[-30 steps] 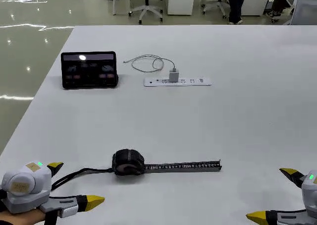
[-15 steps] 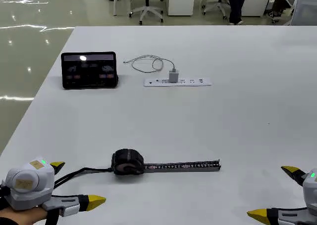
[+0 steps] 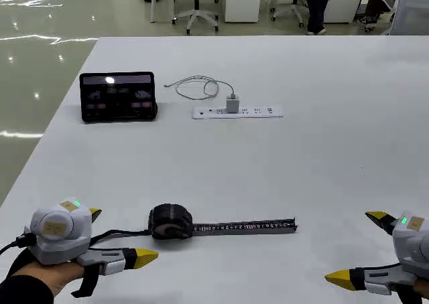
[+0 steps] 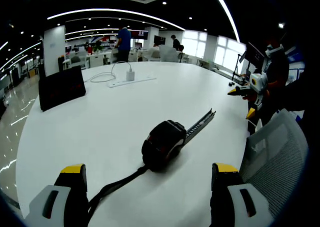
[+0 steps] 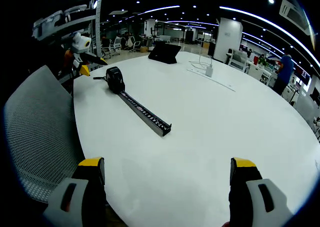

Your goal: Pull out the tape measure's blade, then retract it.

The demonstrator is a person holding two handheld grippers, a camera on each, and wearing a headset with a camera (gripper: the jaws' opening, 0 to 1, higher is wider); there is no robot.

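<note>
Tablet (image 3: 118,96) and power strip (image 3: 237,111) sit beyond tape measure (image 3: 171,221).

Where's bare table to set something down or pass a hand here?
Biggest free patch: the middle of the table, between the power strip and tablet at the back and the tape measure in front. Also free: right of the blade, up to the right tool. Crowded: front left, where the strap lies between the jaws of the left tool.

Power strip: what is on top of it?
A white charger sits plugged into the power strip, its cable looping over the table beyond. The socket beneath the charger is hidden.
</note>
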